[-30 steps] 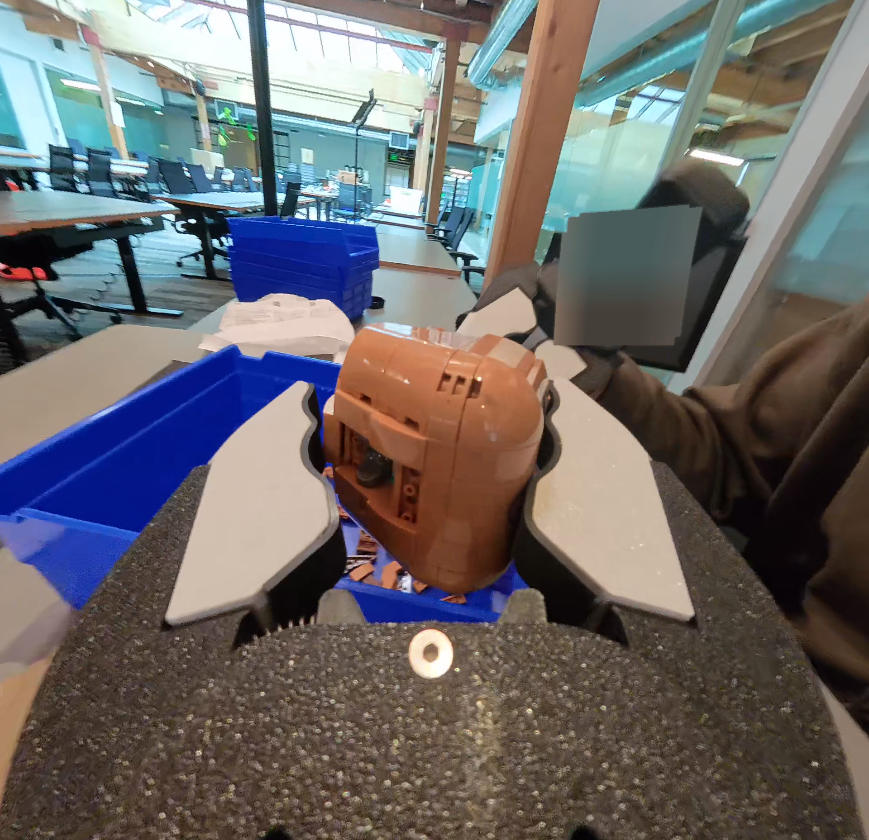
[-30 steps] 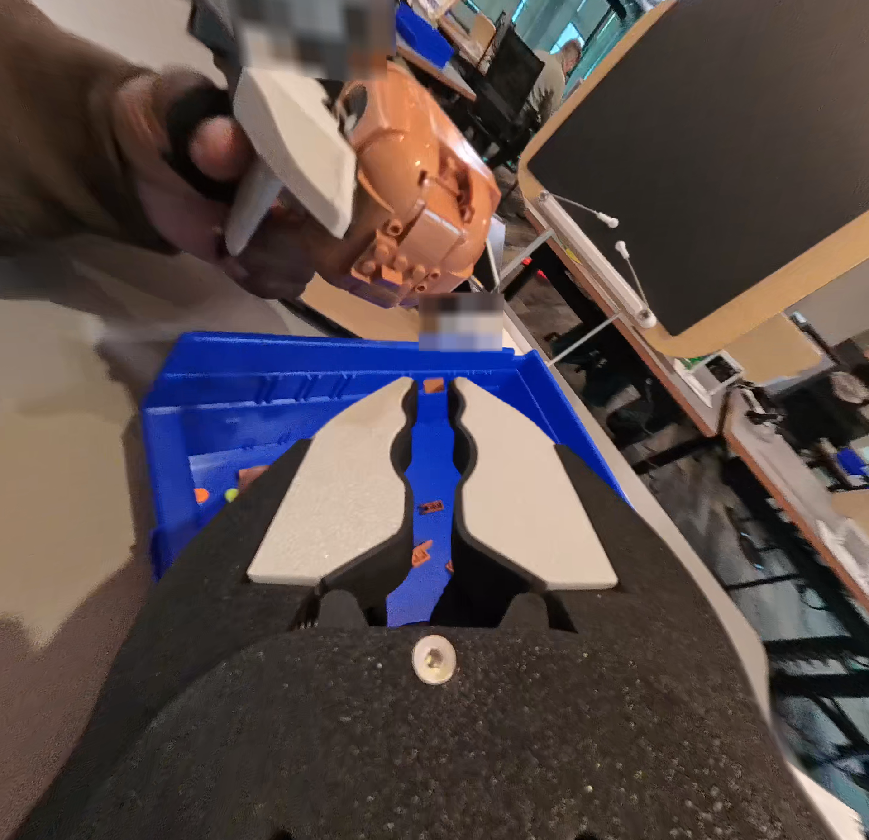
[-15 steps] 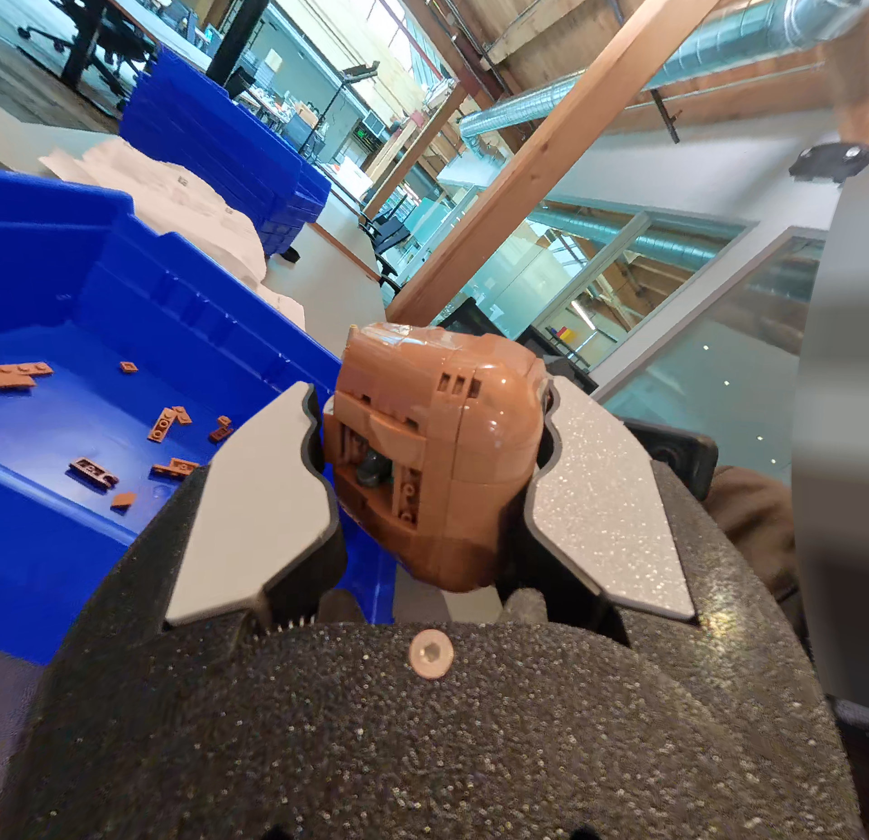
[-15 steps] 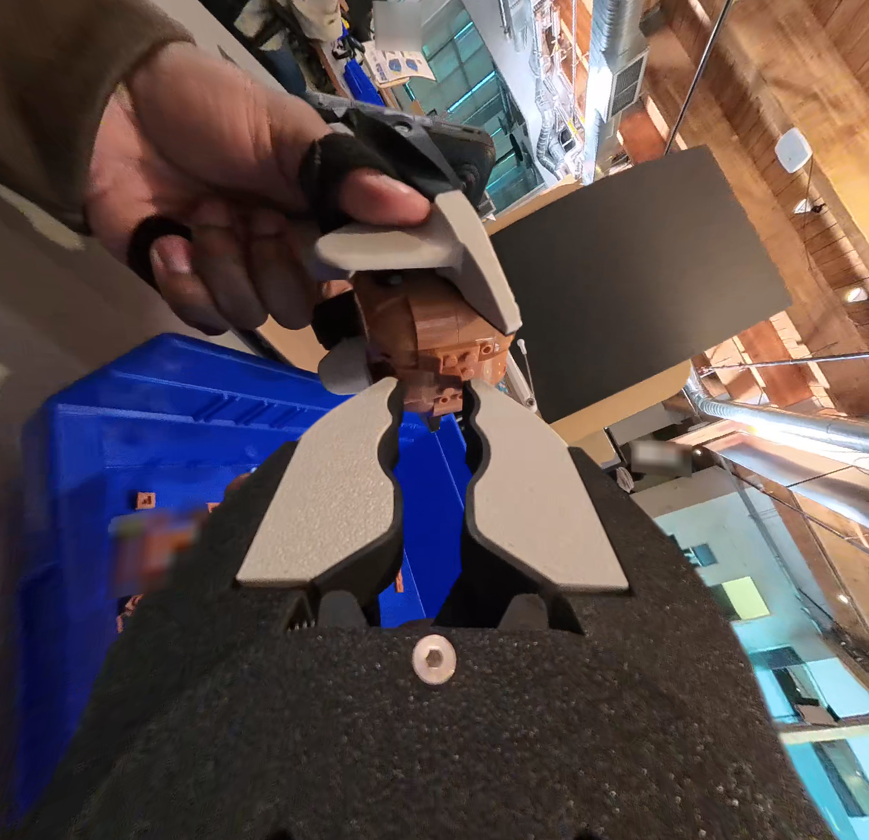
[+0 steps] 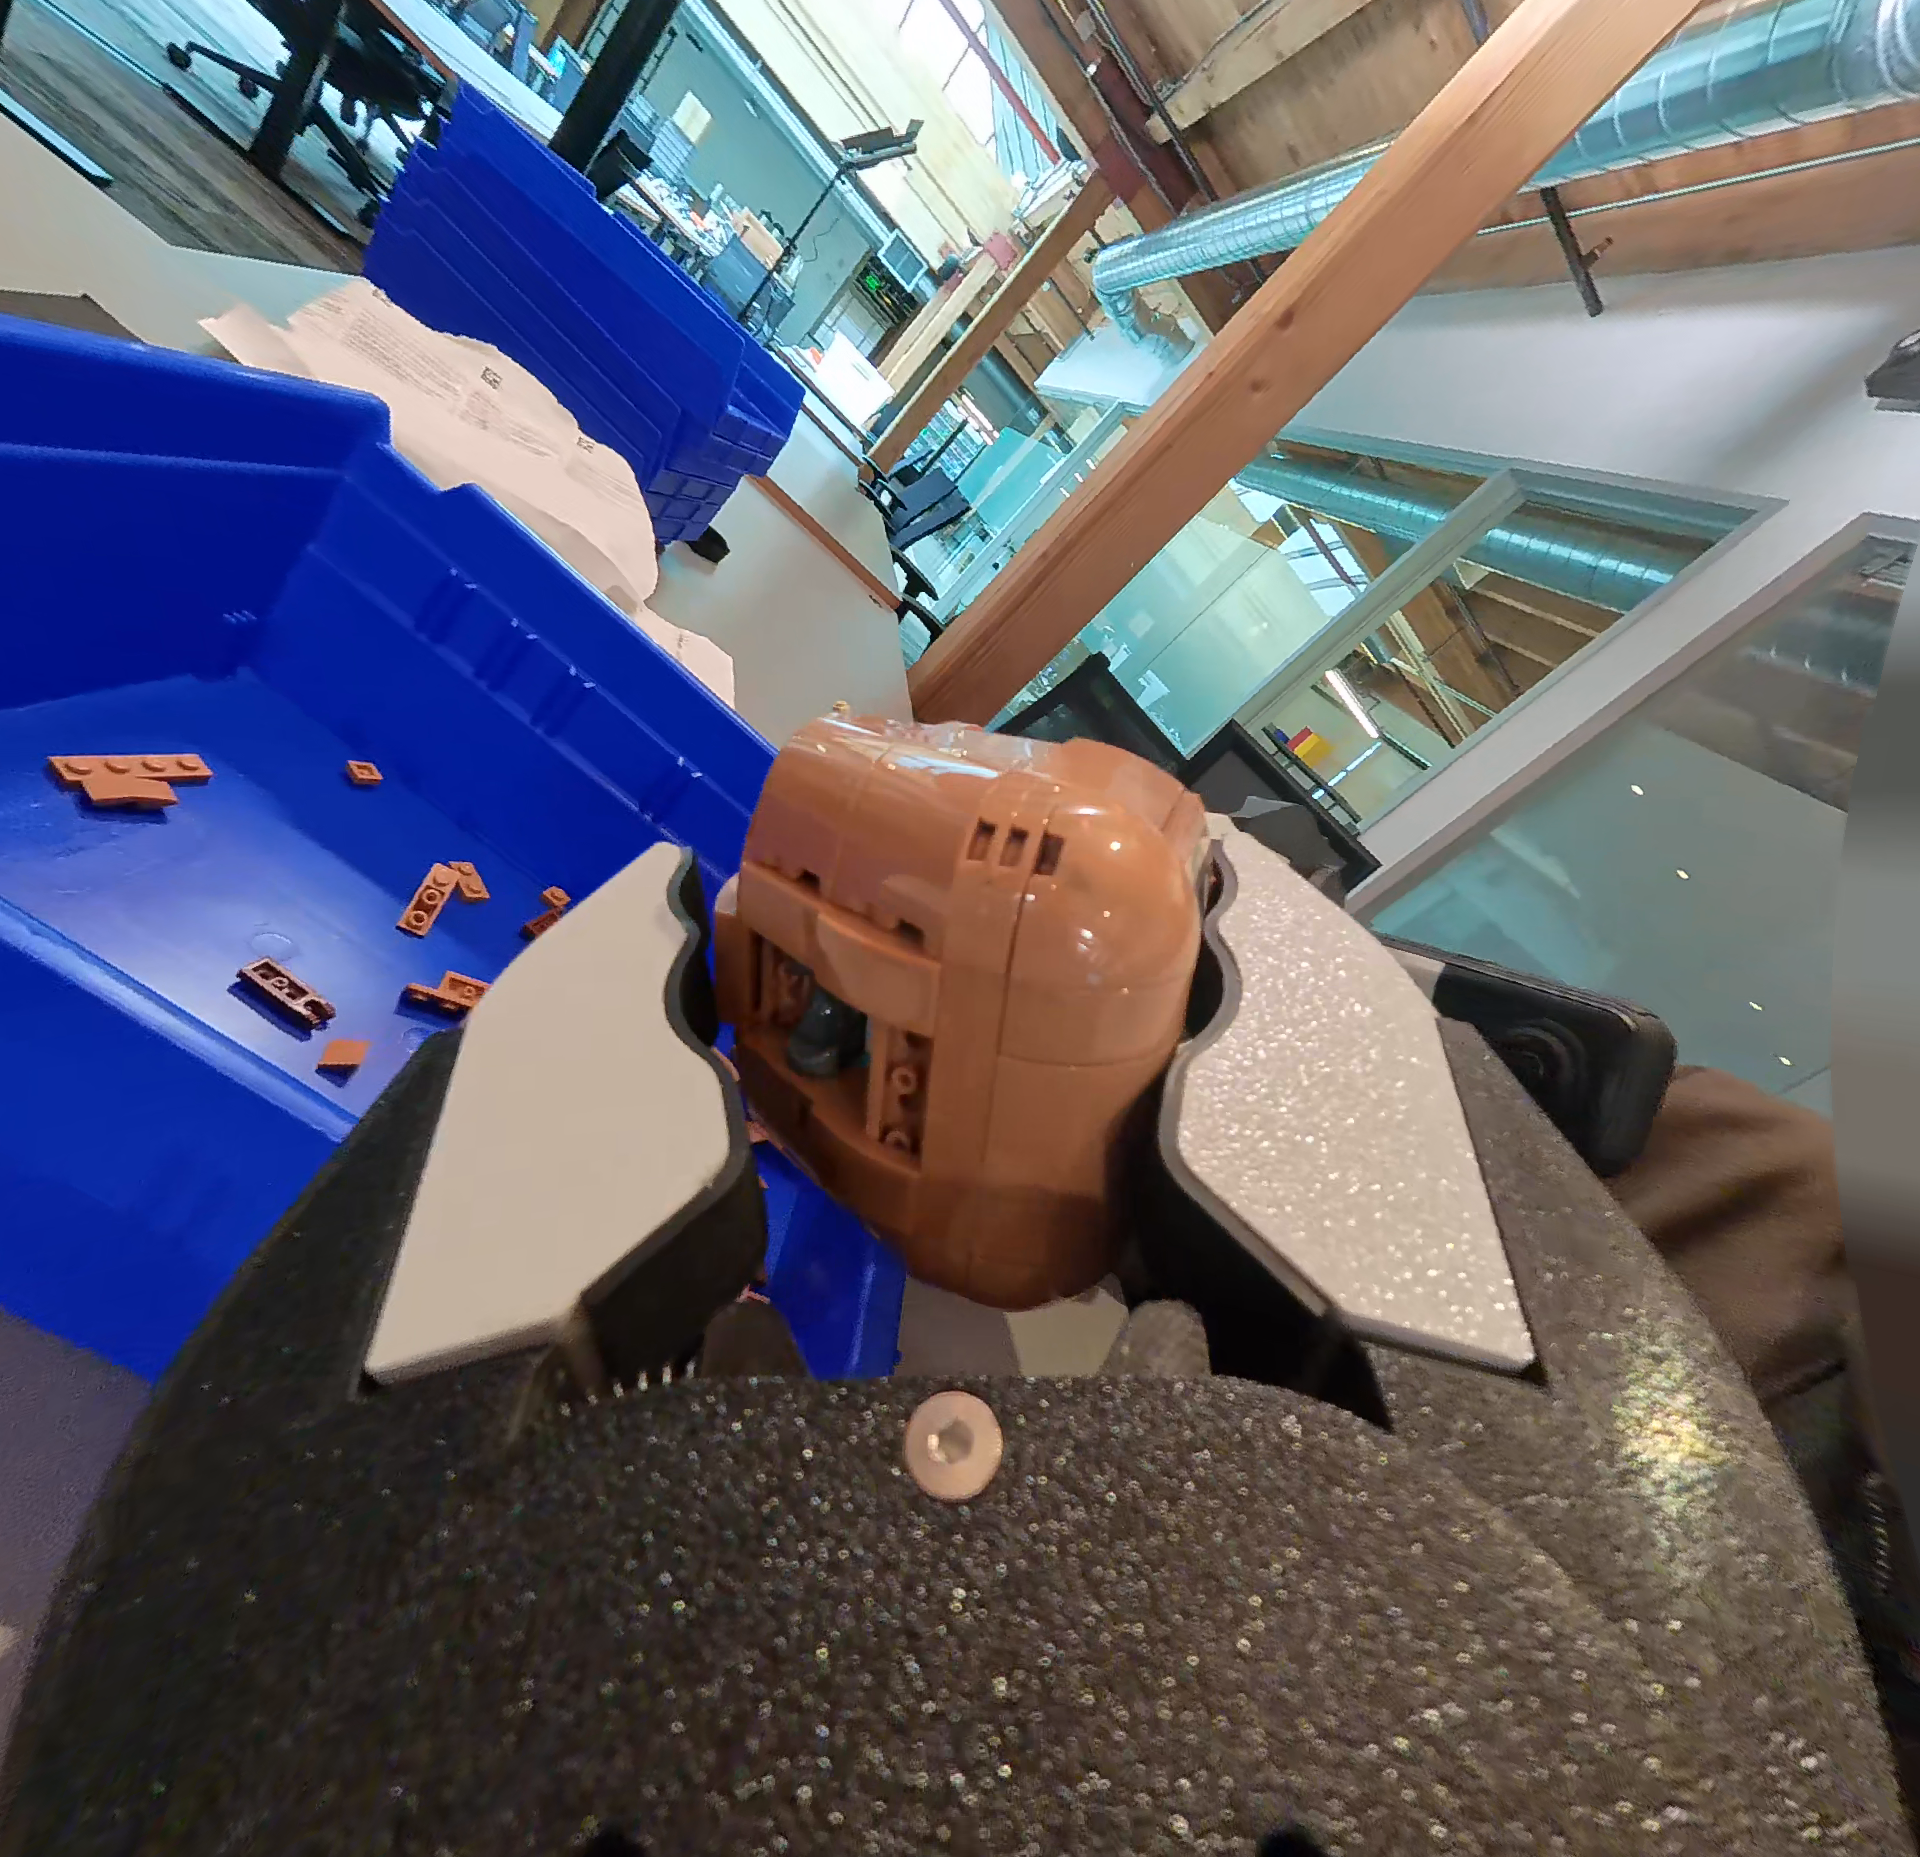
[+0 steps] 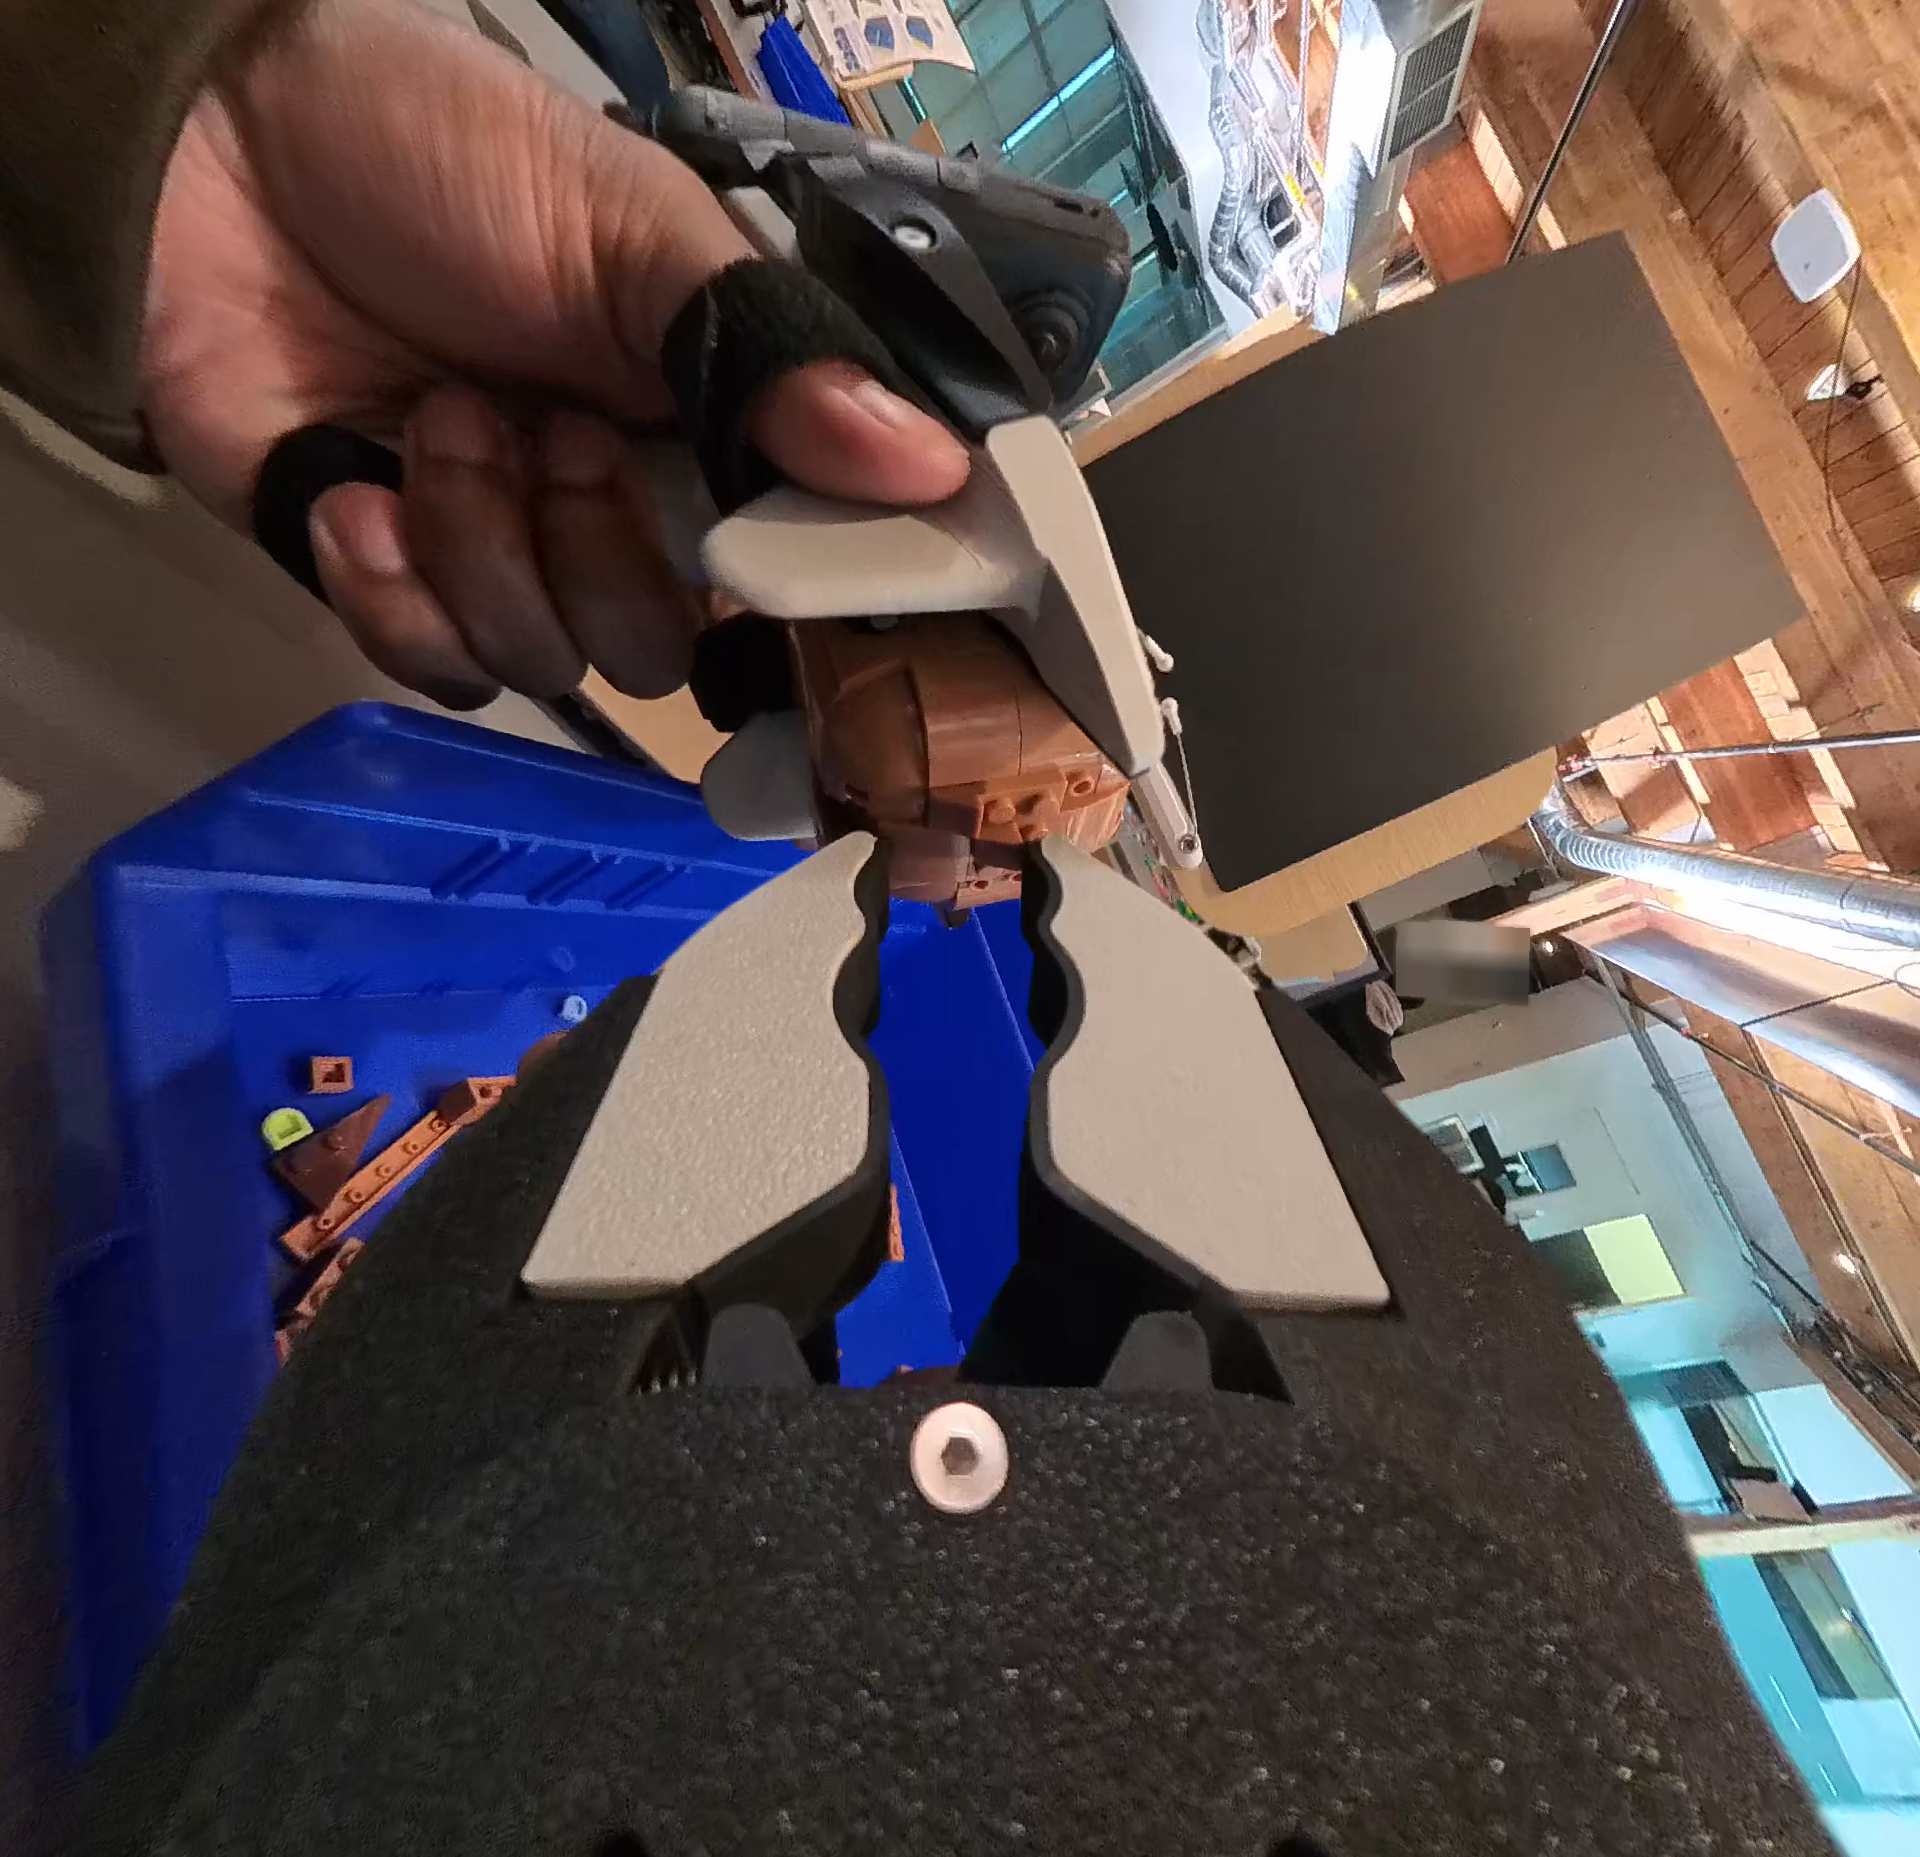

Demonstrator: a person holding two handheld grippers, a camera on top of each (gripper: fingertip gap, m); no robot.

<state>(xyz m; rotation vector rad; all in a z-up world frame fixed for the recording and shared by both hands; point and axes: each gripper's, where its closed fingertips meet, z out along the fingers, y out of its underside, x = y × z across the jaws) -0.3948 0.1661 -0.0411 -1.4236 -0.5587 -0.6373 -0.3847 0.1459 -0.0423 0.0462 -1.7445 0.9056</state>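
Note:
My left gripper (image 5: 945,872) is shut on a rounded brown brick model (image 5: 987,976) and holds it in the air beside a blue bin (image 5: 416,519). In the right wrist view a hand (image 6: 468,353) holds that gripper, whose grey fingers (image 6: 862,560) clamp the model (image 6: 966,727) from above and below. My right gripper (image 6: 956,857) reaches up to the model's underside. Its jaws stand a small gap apart, and a small protruding brown part fills the gap between the tips. The rest of the underside is hidden.
The blue bin (image 6: 416,820) below holds several loose brown pieces (image 6: 343,1153) and a yellow-green one (image 6: 286,1127). Crumpled white paper (image 5: 468,394) and a stack of blue bins (image 5: 582,301) lie behind it. A black board (image 6: 1403,560) stands beyond the model. The tips of both grippers are at nearly the same place.
My right gripper rose from over the bin, opened a little, and closed in on the model's underside. My left gripper tilted and moved the model off to the bin's side.

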